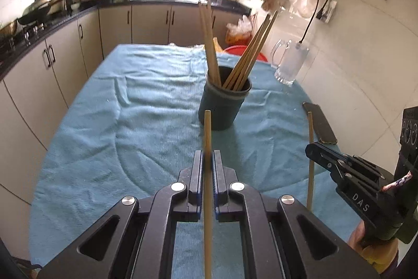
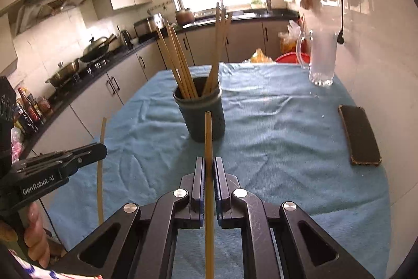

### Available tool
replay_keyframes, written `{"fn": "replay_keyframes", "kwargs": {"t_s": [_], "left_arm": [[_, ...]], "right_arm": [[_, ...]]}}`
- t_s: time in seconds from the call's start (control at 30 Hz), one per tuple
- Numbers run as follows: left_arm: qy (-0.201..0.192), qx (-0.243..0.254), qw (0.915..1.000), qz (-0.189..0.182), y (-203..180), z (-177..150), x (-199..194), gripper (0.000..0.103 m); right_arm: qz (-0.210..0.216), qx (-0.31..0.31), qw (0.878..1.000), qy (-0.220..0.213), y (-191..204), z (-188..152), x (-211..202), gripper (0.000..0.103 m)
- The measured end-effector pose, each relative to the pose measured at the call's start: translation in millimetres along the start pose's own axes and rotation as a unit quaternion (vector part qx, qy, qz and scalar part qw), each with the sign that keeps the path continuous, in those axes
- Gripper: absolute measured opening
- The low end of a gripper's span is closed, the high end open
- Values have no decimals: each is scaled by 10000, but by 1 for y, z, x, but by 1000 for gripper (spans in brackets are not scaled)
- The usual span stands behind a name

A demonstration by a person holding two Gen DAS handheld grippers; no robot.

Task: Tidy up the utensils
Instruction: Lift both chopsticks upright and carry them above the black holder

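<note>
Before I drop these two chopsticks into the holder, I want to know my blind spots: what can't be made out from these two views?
- Lower ends of both held chopsticks: cut off by the bottom edge in each own wrist view.
- Inside of the holder: hidden by its rim and the chopsticks standing in it, so free room is unclear.
- Window area: blown out by glare in both views.
- Items hanging on the right wall: blurred.

Left tongs [image 1: 208, 161] clamped on chopstick [image 1: 207, 132]
</note>
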State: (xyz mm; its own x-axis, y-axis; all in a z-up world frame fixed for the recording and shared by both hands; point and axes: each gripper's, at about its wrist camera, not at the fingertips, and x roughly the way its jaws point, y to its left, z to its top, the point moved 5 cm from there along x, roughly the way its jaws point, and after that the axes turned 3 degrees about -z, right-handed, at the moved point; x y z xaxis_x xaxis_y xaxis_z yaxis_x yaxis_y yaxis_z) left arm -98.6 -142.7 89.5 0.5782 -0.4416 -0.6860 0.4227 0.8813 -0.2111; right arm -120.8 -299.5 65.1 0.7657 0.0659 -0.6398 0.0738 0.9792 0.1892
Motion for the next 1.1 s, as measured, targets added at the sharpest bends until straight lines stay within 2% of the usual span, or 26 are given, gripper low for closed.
{"fn": "replay_keyframes", "kwargs": {"t_s": [0.27,0.53,0.83,1.1], "left_arm": [[-370,246,9990,103,-11,-1,-30,6],[-630,298,9976,38,-15,4,-52,6],[-768,339,9965,57,-15,11,-64,6],[-815,389,9957,224,-12,19,-67,6]], "right_arm": [[11,-130,9996,-252,12,3,-24,7],[47,-195,9989,-422,18,7,-38,7],[42,-223,9982,-548,21,14,-48,7],[16,-228,9975,-673,21,22,-56,7]]}}
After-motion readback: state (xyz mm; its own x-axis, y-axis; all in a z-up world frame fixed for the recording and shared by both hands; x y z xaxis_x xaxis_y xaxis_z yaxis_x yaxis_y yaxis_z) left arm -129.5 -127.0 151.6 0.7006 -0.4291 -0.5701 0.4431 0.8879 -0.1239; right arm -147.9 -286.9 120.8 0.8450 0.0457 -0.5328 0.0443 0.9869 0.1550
